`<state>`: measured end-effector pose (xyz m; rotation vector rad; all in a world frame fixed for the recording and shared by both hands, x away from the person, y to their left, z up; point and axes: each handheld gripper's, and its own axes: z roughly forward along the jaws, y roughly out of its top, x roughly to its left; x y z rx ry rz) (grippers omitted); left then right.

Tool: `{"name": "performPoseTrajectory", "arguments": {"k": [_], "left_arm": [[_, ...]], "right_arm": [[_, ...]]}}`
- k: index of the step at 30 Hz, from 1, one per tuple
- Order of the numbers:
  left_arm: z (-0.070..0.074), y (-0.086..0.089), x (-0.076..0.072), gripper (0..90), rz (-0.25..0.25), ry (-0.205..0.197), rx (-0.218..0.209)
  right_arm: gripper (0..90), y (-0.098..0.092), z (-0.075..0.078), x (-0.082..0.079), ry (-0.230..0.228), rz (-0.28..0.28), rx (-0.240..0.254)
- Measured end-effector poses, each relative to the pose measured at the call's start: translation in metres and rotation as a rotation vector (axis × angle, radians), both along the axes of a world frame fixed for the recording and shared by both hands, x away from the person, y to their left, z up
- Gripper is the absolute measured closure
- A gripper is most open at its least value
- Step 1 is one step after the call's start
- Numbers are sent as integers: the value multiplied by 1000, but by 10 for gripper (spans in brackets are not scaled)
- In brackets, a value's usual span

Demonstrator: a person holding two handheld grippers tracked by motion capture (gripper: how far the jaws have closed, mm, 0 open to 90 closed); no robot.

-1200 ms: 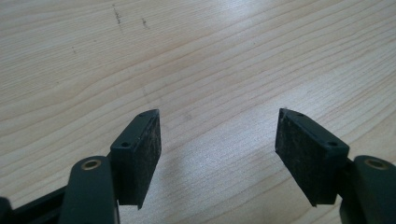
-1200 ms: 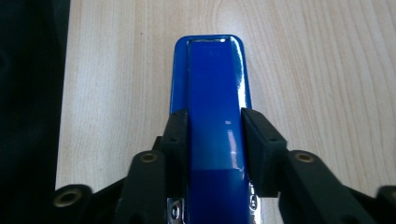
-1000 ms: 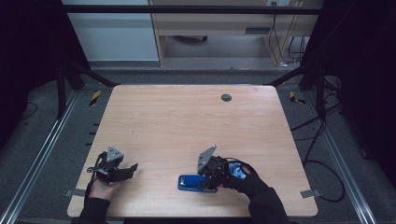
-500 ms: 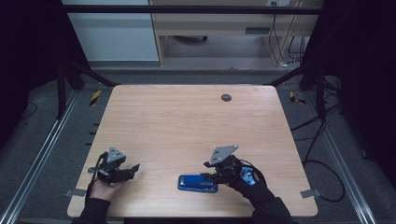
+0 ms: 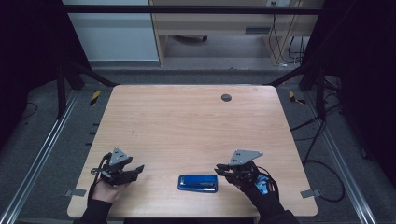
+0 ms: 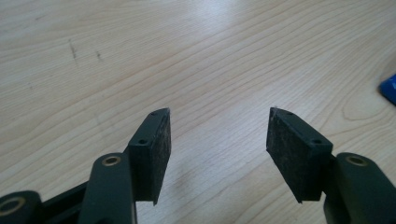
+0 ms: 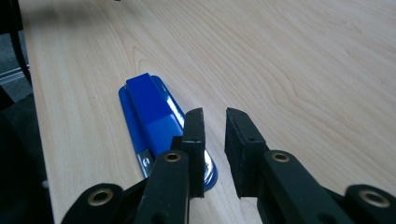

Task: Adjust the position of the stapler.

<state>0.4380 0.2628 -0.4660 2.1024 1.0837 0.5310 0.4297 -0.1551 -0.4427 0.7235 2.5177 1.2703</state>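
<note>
A blue stapler [image 5: 198, 182] lies flat on the wooden table [image 5: 187, 126] near its front edge. My right gripper [image 5: 219, 169] sits just right of it, apart from it. In the right gripper view the stapler [image 7: 156, 123] lies to the left of the jaws. The right gripper [image 7: 215, 122] has just been closing its jaws to a narrow gap with nothing between them. My left gripper [image 5: 136, 170] rests at the front left, well clear of the stapler. Its jaws [image 6: 217, 135] have closed a little but stand wide over bare wood. A blue corner of the stapler [image 6: 388, 88] shows at the right edge.
A small dark round grommet [image 5: 226, 97] sits in the table top near the far edge. Metal frame rails run along both sides of the table, with cables on the floor at the right. A pale cabinet stands beyond the far edge.
My right gripper has drawn away to the right from the stapler, which now lies alone on the table, and its jaws have narrowed. The left hand has stayed in place.
</note>
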Motion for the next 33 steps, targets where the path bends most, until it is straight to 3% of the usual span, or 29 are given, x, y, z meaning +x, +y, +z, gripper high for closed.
{"name": "performPoseTrajectory", "arguments": {"k": [9,18,27,33], "left_arm": [[8,-13,-6,436,-57,-19,-14],[11,-21,-10,435,-83,-26,-17],[17,-29,-13,440,-110,-30,-42],[24,-37,-12,449,-154,-37,-49]], "right_arm": [[898,-7,-1,-11,11,10,38],[900,-6,-2,-20,34,24,65],[900,-1,-11,-28,47,53,48],[900,1,-21,-30,71,66,41]]}}
